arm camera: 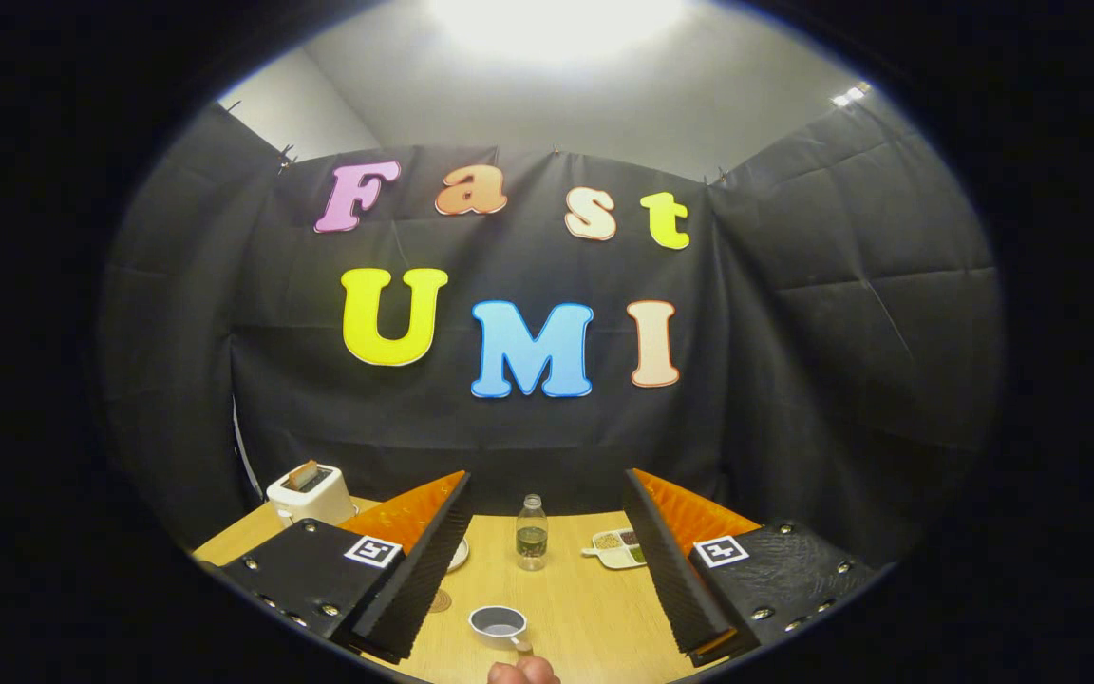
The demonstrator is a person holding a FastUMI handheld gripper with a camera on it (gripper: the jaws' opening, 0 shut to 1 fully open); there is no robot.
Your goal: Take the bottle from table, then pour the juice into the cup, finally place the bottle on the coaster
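A small clear bottle [531, 532] with dark liquid in its lower part stands upright on the wooden table [585, 598], beyond my fingers and between their lines. My gripper [547, 489] is open, wide apart, with nothing between the fingers [424, 570]. A grey cup [498, 624] sits nearer to me than the bottle, and a fingertip of a person [521, 672] touches its handle side. A small round brown coaster [440, 600] lies on the table just beside the left finger.
A white toaster [311, 492] with a slice in it stands at the table's far left. A white divided dish [619, 547] with grains sits right of the bottle. Part of a white plate [459, 553] peeks out behind the left finger. Black cloth walls close the booth.
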